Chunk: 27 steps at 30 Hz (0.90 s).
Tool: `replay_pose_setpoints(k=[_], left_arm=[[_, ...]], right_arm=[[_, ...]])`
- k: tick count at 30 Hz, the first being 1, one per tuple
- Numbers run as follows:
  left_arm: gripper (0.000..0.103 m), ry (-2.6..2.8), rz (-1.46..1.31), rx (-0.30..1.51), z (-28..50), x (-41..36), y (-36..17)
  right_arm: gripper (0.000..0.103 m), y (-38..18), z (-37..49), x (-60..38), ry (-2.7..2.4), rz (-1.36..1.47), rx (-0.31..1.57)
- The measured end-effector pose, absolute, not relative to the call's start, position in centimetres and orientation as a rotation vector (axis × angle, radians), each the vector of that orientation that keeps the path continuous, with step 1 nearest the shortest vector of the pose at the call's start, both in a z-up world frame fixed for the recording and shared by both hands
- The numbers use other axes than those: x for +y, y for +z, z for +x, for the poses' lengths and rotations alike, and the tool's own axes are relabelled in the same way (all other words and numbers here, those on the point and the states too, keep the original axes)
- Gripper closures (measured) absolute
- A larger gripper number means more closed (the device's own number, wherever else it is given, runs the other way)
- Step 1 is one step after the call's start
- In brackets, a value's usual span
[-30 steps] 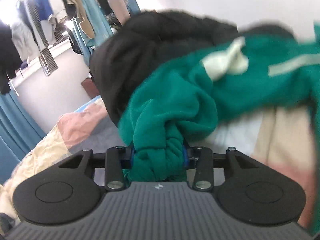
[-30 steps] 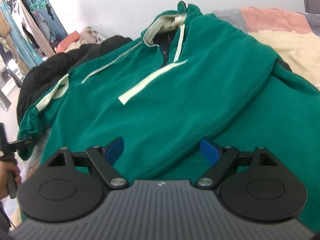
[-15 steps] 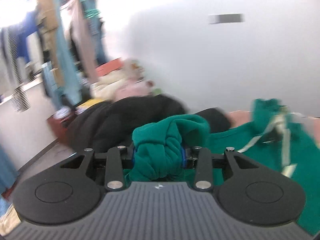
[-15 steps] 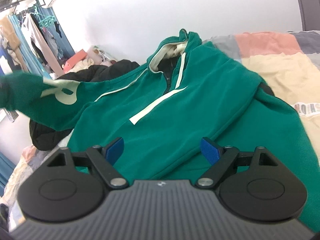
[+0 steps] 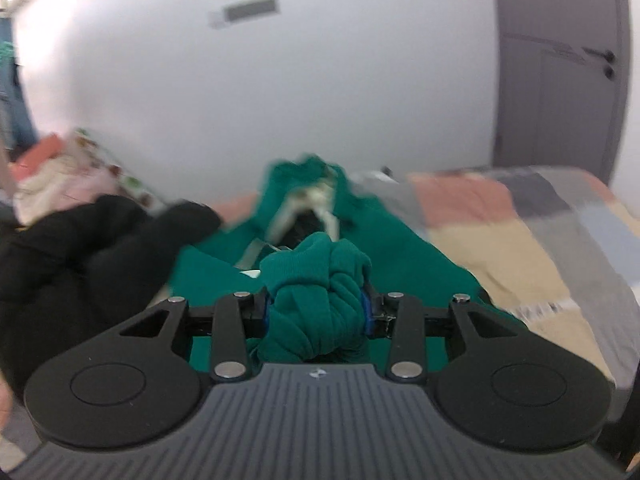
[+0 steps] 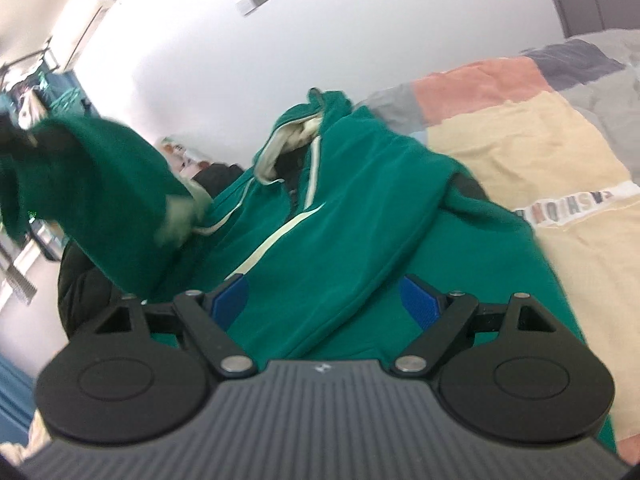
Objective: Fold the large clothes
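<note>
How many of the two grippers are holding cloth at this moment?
1. The left gripper is closed on a bunched sleeve of the green hoodie. The right gripper is open above the hoodie's front and holds nothing.

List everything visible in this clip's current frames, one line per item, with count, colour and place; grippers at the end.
green hoodie: one, green with cream trim, spread on the bed, front up
hoodie sleeve: one, green, bunched in the left gripper, lifted over the body
black garment: one, black, heaped left of the hoodie
patchwork quilt: one, cream, pink and grey, covering the bed
door: one, grey, far right wall
hanging clothes: several, mixed colours, blurred, far left
left gripper: one, black, shut on the sleeve
right gripper: one, black with blue pads, open above the hoodie's lower body
</note>
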<state>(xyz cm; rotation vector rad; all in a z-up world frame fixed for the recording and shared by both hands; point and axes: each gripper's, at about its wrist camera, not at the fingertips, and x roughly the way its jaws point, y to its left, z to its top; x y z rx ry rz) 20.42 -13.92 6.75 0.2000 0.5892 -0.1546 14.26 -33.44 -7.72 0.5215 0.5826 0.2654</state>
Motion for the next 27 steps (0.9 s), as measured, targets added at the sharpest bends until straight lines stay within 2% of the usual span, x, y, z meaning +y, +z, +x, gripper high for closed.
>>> replay_pose_setpoints(k=[5,7,8,9,12,19,27], left_arm=[[0.055,-0.216,0.170,0.681,22.4,-15.7,1.5],[0.042,-0.241,0.145,0.700,23.0,-14.6,0.2],[0.028,-0.269,0.134,0.722,23.2,-14.1,-0.4],[0.023,-0.294,0.121,0.742,22.9,-14.0,-1.0],[0.016,-0.318,0.031,0.774,22.1,-12.5,-1.8],[0.016,-0.225,-0.154,0.724,21.2,-3.7,-2.9],[0.017,0.010,-0.477,0.729,24.8,8.1,-9.6]], right_arm=[[0.018,-8.3,14.6,-34.7,0.234,0.554,0.580],[0.018,-8.5,14.7,-35.1,0.225,0.561,0.584],[0.018,-8.6,14.8,-35.2,0.222,0.564,0.585],[0.018,-8.7,14.9,-35.2,0.218,0.565,0.586],[0.018,-8.9,15.2,-35.2,0.203,0.565,0.593],[0.018,-9.0,15.4,-34.3,0.217,0.565,0.615],[0.018,-10.2,16.0,-32.0,0.237,0.506,0.682]])
